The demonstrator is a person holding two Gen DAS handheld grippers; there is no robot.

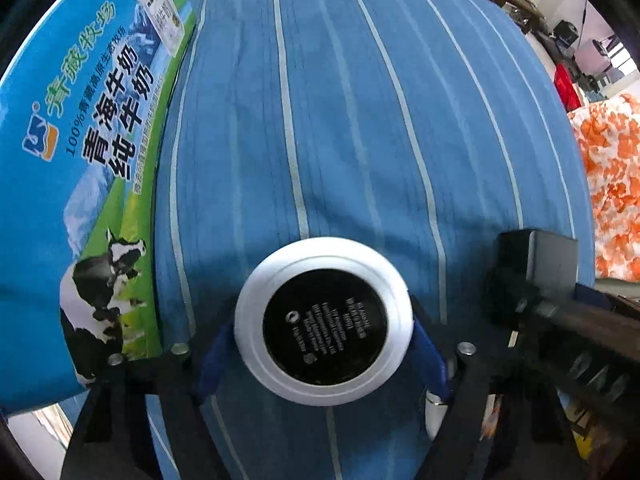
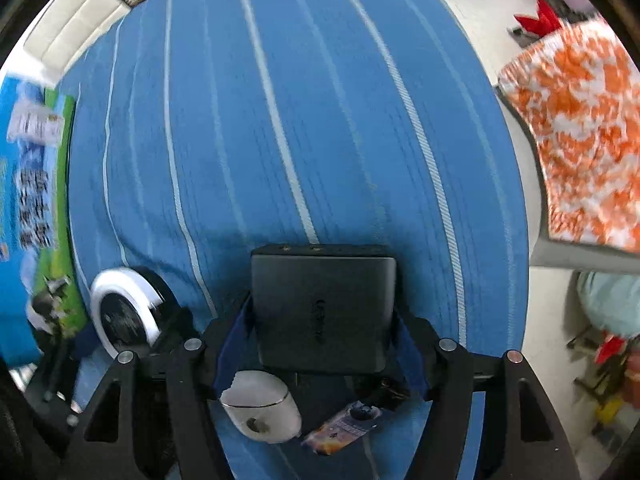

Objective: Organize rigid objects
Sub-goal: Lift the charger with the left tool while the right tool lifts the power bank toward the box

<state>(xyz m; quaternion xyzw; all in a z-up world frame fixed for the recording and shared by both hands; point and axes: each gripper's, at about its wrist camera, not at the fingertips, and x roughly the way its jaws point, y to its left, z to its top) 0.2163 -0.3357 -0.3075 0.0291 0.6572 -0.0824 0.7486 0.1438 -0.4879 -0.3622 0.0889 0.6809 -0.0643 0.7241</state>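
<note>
While left jaws grip white disc [image 1: 323,320], right jaws hold black box [image 2: 322,312], white case [image 2: 262,410] beneath.

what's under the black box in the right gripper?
Around the flat black plastic box only blue striped cloth shows; a small white case lies nearer the camera. Directly beneath is covered.

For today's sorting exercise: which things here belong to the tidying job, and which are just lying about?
Job:
round white-rimmed device, between left jaws
black box, between right jaws
milk carton box

Lying about:
white pod
small packet
orange floral cloth
</note>
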